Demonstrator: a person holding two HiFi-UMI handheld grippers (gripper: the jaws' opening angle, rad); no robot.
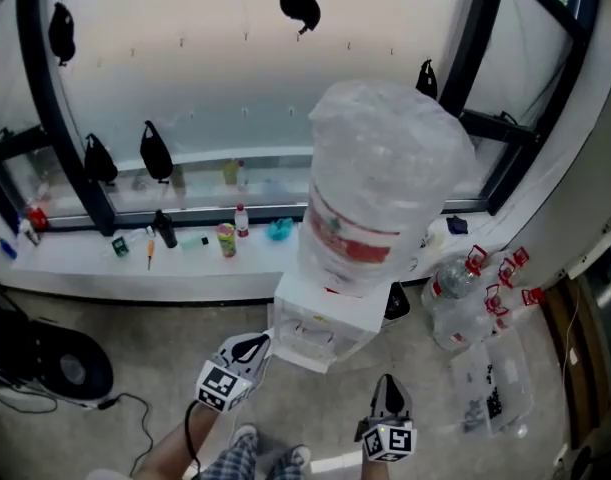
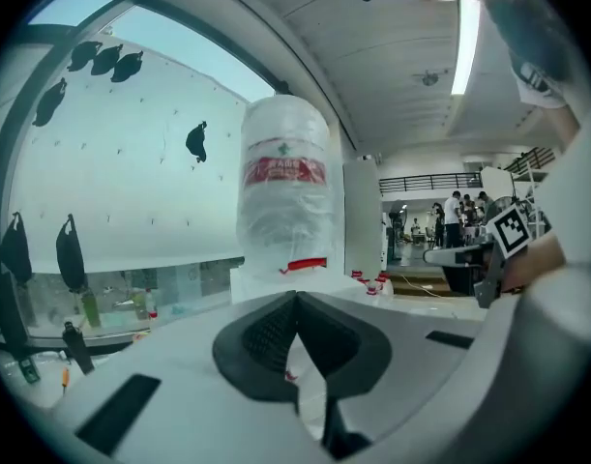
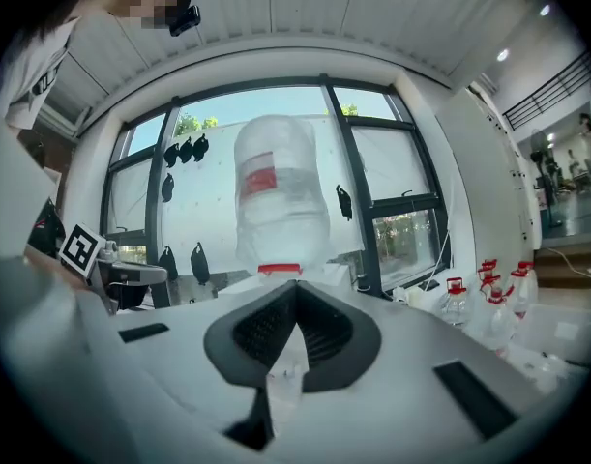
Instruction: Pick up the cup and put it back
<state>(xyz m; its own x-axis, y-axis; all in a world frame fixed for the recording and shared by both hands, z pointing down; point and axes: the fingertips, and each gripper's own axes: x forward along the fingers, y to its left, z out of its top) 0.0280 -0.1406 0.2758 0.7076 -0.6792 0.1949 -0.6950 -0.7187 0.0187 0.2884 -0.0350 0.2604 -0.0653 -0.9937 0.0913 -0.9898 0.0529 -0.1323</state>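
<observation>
No cup shows plainly in any view. A white water dispenser (image 1: pixel 320 323) stands in front of me, carrying a big plastic-wrapped water bottle (image 1: pixel 380 183) with a red label. My left gripper (image 1: pixel 250 346) is low at the dispenser's front left, its tips close to the cabinet and its jaws together with nothing between them. Lower and further right, my right gripper (image 1: pixel 388 388) is shut and empty too, a short way back from the dispenser. Both gripper views look up at the bottle (image 2: pixel 285 182) (image 3: pixel 279 201) over closed pads.
Several empty red-capped bottles (image 1: pixel 475 298) lie on the floor right of the dispenser. A window ledge (image 1: pixel 135 258) behind holds small bottles. A black round device (image 1: pixel 70 368) with a cable sits at the left. The person's legs (image 1: pixel 255 458) are at the bottom.
</observation>
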